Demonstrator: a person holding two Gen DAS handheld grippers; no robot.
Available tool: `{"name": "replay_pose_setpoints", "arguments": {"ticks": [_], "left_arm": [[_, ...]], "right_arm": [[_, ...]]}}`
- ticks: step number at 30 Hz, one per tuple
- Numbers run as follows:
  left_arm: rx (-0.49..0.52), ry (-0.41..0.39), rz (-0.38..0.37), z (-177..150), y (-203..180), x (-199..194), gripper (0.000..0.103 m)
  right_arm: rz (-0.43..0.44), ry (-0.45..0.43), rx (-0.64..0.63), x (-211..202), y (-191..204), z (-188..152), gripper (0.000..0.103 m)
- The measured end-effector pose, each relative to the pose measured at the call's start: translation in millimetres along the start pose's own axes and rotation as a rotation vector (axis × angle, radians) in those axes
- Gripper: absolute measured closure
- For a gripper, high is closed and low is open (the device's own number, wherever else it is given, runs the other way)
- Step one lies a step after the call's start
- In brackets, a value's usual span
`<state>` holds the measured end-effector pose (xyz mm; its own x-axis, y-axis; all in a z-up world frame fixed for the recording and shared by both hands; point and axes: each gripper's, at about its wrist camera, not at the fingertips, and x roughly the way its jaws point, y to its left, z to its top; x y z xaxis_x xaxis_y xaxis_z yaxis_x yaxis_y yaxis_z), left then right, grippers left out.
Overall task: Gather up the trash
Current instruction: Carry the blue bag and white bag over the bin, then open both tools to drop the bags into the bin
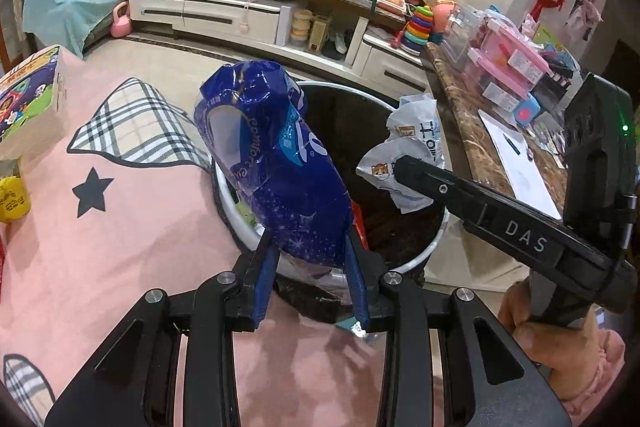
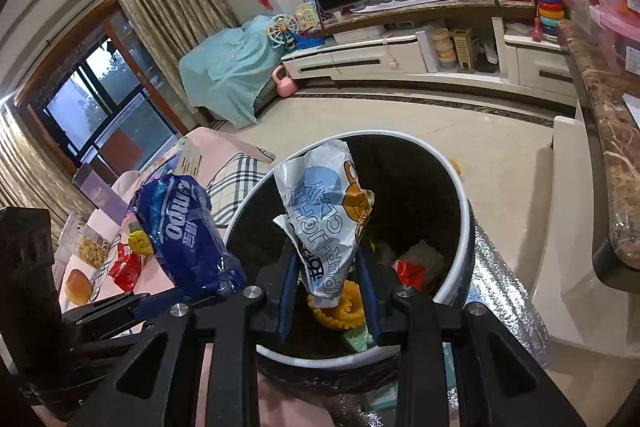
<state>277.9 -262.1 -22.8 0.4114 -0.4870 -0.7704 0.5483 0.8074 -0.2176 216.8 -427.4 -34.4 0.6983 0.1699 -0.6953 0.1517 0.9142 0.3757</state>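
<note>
A round trash bin (image 1: 418, 259) with a white rim (image 2: 464, 195) and a black liner stands on the floor just past the pink-covered table. My left gripper (image 1: 310, 239) is shut on a crumpled blue plastic wrapper (image 1: 272, 163), which stands upright over the bin's near-left rim. The right wrist view shows the same blue wrapper (image 2: 188, 235) to the left of the bin. My right gripper (image 2: 326, 251) is shut on a white snack bag (image 2: 324, 211) above the bin's opening. In the left wrist view this white bag (image 1: 416, 143) hangs at the tip of the right gripper's black fingers (image 1: 404, 167).
Yellow and red trash (image 2: 340, 311) lies in the bin's bottom. The pink star-print cloth (image 1: 120, 227) carries a picture box (image 1: 28, 107) and snack packs (image 2: 128, 263). A marble counter (image 1: 460, 115) with pink boxes borders the right. A TV stand (image 2: 400, 55) lies beyond.
</note>
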Motion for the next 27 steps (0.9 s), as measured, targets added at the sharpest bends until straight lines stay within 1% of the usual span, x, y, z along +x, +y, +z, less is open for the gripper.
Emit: {"name": "replay_pose_setpoints", "arguments": {"ticks": [5, 7, 9, 10, 11, 12, 13, 14, 15, 22, 25, 27], "left_arm": [[0.001, 0.012, 0.004, 1, -2, 6, 0.071], [0.003, 0.01, 0.01, 2, -3, 7, 0.07], [-0.001, 0.011, 0.012, 3, -3, 7, 0.063], [-0.004, 0.01, 0.015, 4, -3, 7, 0.057], [-0.007, 0.011, 0.02, 5, -3, 8, 0.051], [-0.01, 0.011, 0.022, 5, -3, 8, 0.049], [-0.014, 0.008, 0.023, 5, -2, 7, 0.043], [-0.016, 0.006, 0.023, 5, -2, 6, 0.04], [-0.018, 0.001, 0.024, 4, -1, 5, 0.04], [-0.06, -0.024, 0.029, -7, 12, -10, 0.036], [-0.093, -0.034, 0.036, -17, 23, -19, 0.035], [-0.115, -0.038, 0.043, -24, 30, -24, 0.035]], "right_arm": [[-0.009, 0.005, 0.003, 0, -1, 1, 0.074], [-0.014, 0.008, 0.002, 0, -3, 1, 0.072], [-0.014, 0.016, 0.007, 1, -4, 2, 0.069], [-0.01, 0.018, 0.012, 2, -5, 2, 0.068], [-0.009, 0.018, 0.017, 2, -6, 3, 0.064], [-0.011, 0.018, 0.02, 2, -6, 4, 0.058], [-0.014, 0.015, 0.021, 1, -6, 3, 0.056], [-0.016, 0.012, 0.023, 1, -8, 5, 0.053], [-0.014, 0.009, 0.026, 0, -8, 5, 0.05], [-0.006, -0.007, 0.032, -7, -4, 2, 0.046], [0.005, -0.01, 0.029, -8, -1, 1, 0.04], [0.014, -0.014, 0.024, -10, 5, -2, 0.033]]}}
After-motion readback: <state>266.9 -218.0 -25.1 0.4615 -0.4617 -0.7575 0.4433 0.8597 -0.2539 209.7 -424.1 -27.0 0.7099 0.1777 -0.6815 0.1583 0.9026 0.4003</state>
